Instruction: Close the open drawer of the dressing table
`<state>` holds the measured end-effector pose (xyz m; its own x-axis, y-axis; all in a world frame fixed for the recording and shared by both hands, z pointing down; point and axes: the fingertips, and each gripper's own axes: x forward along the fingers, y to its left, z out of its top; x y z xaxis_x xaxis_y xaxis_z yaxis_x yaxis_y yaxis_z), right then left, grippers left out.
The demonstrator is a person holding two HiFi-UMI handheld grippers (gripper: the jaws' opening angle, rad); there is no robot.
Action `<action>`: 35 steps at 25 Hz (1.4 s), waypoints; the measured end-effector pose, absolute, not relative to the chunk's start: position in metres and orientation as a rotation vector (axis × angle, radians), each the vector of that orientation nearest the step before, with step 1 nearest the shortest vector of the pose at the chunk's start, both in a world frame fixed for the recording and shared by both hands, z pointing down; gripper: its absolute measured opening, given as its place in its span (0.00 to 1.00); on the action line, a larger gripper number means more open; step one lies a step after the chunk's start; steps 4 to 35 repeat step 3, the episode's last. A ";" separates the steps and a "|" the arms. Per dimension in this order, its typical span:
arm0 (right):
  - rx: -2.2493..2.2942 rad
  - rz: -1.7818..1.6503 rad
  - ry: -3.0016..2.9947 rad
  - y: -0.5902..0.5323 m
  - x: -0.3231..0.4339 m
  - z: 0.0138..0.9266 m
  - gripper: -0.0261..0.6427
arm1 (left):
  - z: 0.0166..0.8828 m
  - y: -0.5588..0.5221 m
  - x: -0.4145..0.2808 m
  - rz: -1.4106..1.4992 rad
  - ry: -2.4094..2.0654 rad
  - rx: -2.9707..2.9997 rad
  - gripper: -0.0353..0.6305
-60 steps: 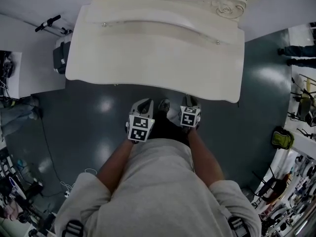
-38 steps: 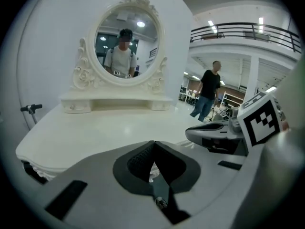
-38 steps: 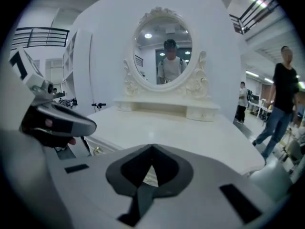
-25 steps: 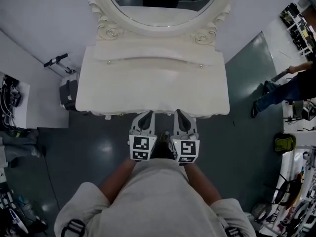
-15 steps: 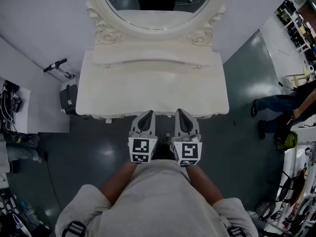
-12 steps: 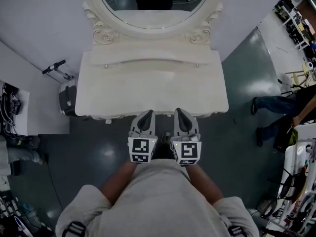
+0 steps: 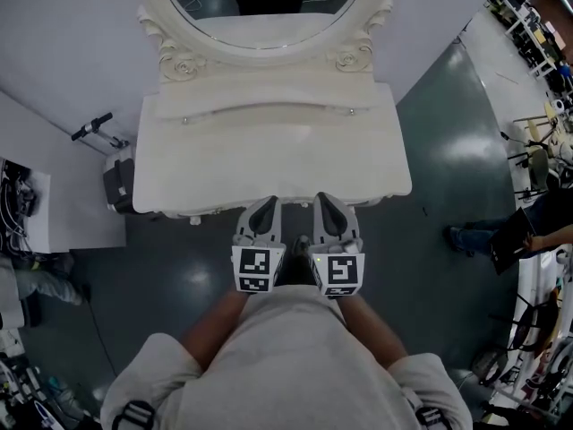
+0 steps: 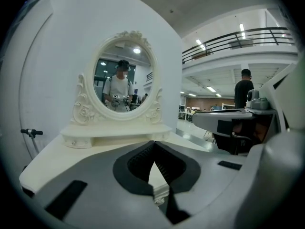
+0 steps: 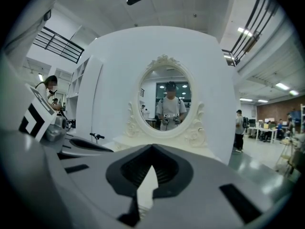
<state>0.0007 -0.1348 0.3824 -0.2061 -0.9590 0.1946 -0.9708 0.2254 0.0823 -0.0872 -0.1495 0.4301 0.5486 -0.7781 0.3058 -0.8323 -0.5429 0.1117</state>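
ahead: dressing table (image 7: pixel 269 164) blocks | either side: open floor (image 7: pixel 439 249) passable

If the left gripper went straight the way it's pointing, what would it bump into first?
Probably the dressing table, at its front edge: the left gripper, jaws shut, points at it from close by. Whether it would skim over the top is unclear.

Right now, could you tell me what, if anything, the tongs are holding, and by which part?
Nothing: the left tongs and right tongs are both shut and empty.
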 end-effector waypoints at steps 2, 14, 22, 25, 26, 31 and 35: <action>1.839 0.083 -2.295 -0.133 0.000 0.383 0.06 | 0.431 -0.148 -0.086 0.327 -1.341 2.547 0.06; 1.840 0.082 -2.297 -0.133 0.000 0.384 0.06 | 0.432 -0.148 -0.085 0.330 -1.338 2.549 0.06; 1.840 0.082 -2.297 -0.133 0.000 0.384 0.06 | 0.432 -0.148 -0.085 0.330 -1.338 2.549 0.06; 1.840 0.082 -2.297 -0.133 0.000 0.384 0.06 | 0.432 -0.148 -0.085 0.330 -1.338 2.549 0.06; 1.840 0.082 -2.297 -0.133 0.000 0.384 0.06 | 0.432 -0.148 -0.085 0.330 -1.338 2.549 0.06; 1.840 0.082 -2.297 -0.133 0.000 0.384 0.06 | 0.432 -0.148 -0.085 0.330 -1.338 2.549 0.06; 1.840 0.082 -2.297 -0.133 0.000 0.384 0.06 | 0.432 -0.148 -0.085 0.330 -1.338 2.549 0.06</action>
